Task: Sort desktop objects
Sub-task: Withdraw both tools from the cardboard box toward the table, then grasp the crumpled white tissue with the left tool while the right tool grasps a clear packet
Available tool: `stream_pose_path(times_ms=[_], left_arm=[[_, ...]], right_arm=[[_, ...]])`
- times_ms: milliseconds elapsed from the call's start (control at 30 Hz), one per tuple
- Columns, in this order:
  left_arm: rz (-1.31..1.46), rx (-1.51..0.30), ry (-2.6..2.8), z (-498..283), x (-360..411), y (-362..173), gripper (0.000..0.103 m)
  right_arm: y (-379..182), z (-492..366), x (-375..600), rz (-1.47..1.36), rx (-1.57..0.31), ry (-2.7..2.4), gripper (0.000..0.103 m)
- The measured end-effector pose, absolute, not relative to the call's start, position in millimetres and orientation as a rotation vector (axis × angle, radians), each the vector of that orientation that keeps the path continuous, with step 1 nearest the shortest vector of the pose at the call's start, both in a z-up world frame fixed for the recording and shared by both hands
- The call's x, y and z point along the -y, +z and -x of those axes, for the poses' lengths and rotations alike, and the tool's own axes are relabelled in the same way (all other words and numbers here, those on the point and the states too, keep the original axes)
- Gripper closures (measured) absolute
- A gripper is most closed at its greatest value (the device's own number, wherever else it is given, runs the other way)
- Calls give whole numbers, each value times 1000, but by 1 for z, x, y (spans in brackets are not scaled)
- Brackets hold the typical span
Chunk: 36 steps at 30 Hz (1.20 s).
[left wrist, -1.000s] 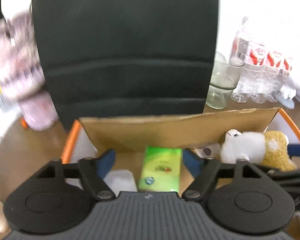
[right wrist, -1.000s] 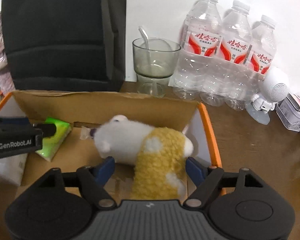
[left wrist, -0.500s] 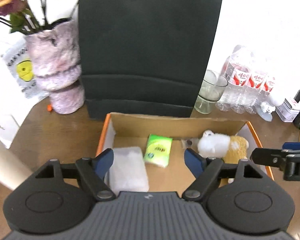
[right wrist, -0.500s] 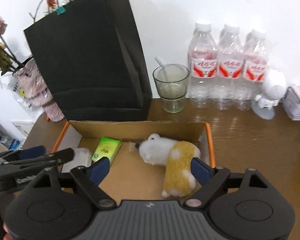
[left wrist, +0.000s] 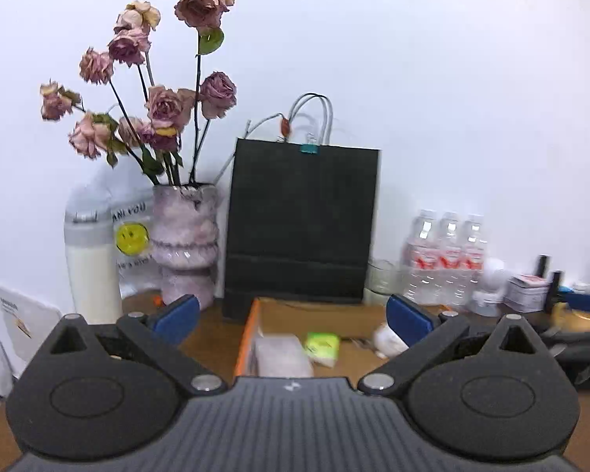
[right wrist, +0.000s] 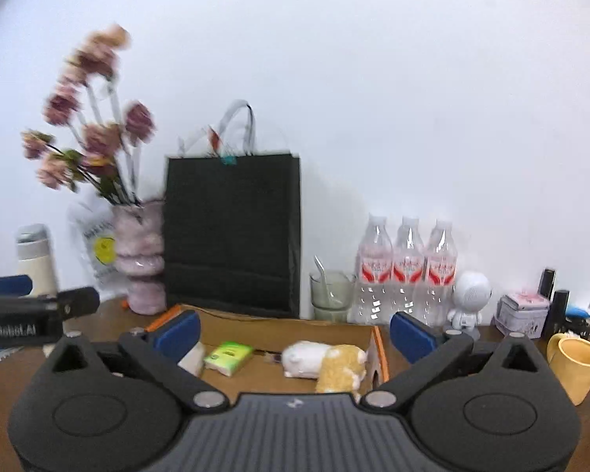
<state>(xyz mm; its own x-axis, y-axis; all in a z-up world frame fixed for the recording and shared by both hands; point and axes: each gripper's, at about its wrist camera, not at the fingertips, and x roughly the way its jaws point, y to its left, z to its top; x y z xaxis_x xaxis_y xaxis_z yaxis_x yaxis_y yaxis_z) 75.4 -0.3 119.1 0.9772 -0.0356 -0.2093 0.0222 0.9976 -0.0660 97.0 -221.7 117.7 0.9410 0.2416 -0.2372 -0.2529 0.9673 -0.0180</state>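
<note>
An open cardboard box (right wrist: 279, 326) with orange edges sits on the brown desk. Inside lie a green tissue pack (right wrist: 229, 357), a white-and-yellow plush toy (right wrist: 326, 362) and a white packet (left wrist: 281, 354). The box also shows in the left wrist view (left wrist: 334, 316), with the green pack (left wrist: 322, 348) and the plush's white end (left wrist: 385, 340). My left gripper (left wrist: 291, 316) is open and empty, raised well back from the box. My right gripper (right wrist: 293, 330) is open and empty, also held back above the box's near side.
A black paper bag (left wrist: 301, 228) stands behind the box. A pink vase of dried roses (left wrist: 185, 244) and a white flask (left wrist: 92, 271) stand left. Three water bottles (right wrist: 407, 271), a glass (right wrist: 330, 295), a white robot figure (right wrist: 470, 299) and a yellow mug (right wrist: 572, 365) stand right.
Both grippers have pulled up and back from inside the box, so the whole desk now shows. The plush and green pack stay lying in the box.
</note>
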Motion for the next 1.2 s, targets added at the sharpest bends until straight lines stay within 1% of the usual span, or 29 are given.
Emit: stream_pose_path(times_ms=[100, 167, 300, 400, 533, 667, 767, 833, 867, 967, 1067, 1100, 1167, 1200], left_arm=[[59, -253, -17, -58, 4, 116, 0], [44, -247, -10, -43, 4, 113, 0], [31, -281, 7, -9, -6, 103, 0], [65, -288, 5, 28, -20, 88, 0], [65, -342, -32, 72, -29, 63, 0], [22, -413, -94, 96, -28, 39, 0], [19, -455, -96, 89, -29, 29, 3], [42, -503, -94, 70, -33, 28, 11], [52, -515, -101, 61, -35, 27, 12], [41, -538, -134, 29, -36, 22, 12], [36, -579, -98, -3, -34, 14, 8], [37, -590, -86, -12, -34, 11, 9], [29, -614, -77, -22, -35, 4, 28], [29, -643, -85, -25, -37, 0, 53]], right_arm=[[106, -79, 213, 61, -262, 262, 0], [102, -72, 210, 63, -297, 256, 0], [96, -45, 214, 18, -332, 279, 0], [88, -9, 218, 14, -349, 305, 0], [73, 45, 225, 19, -368, 347, 0], [56, 93, 237, 76, -345, 424, 0], [46, 99, 244, 48, -386, 438, 0], [44, 91, 242, 28, -417, 438, 2], [45, 86, 241, 20, -427, 444, 3], [45, 75, 237, 7, -429, 485, 5], [42, 56, 228, -21, -466, 534, 15], [42, 49, 224, -27, -475, 548, 16], [41, 35, 216, -29, -484, 572, 16], [41, 28, 211, -26, -486, 579, 18]])
